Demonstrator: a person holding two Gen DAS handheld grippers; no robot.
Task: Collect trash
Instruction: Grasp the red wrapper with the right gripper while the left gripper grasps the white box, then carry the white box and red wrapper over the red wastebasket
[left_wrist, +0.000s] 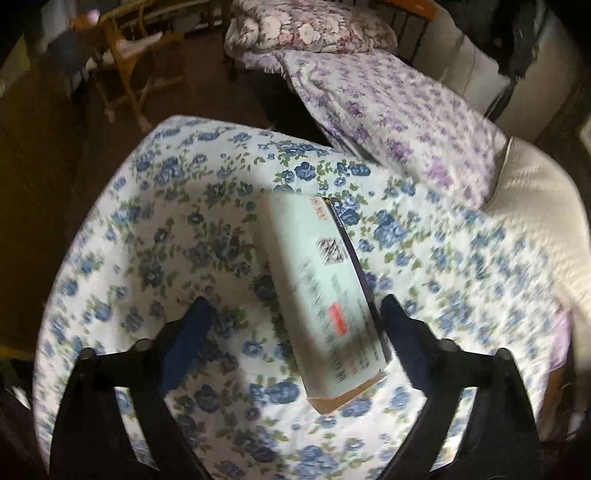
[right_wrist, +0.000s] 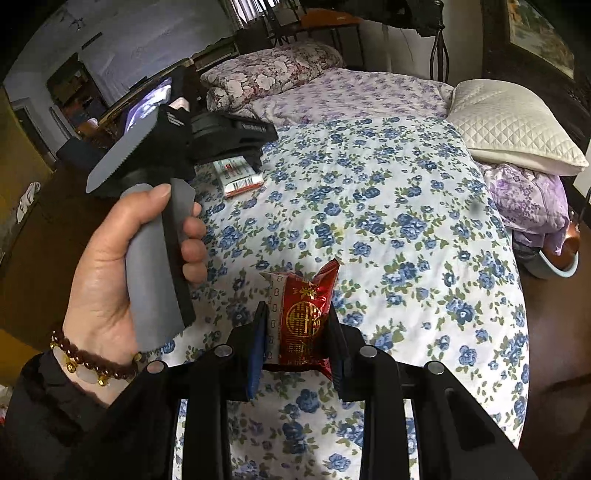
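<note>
On the blue-flowered bedspread (left_wrist: 192, 206), the left gripper (left_wrist: 295, 314) straddled a blurred, unreadable pale carton (left_wrist: 325, 291), jaws wide. Only the right view showed the right gripper (right_wrist: 297, 332) pinching a red wrapper (right_wrist: 304, 317).

Glossy foil wrapper (right_wrist: 306, 317), cotton quilt (right_wrist: 406, 229)

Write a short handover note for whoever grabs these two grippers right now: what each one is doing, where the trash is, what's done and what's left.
Right gripper: shut on the red and gold foil snack wrapper, held above the blue-flowered bedspread.
Left gripper: open, straddling the pale green cardboard box lying on the bedspread; one finger is near the box's edge, the other apart. Not gripped yet.
Done: wrapper picked up.
Left: close on the box, lift it, bin both. No bin is visible in either view.
</note>
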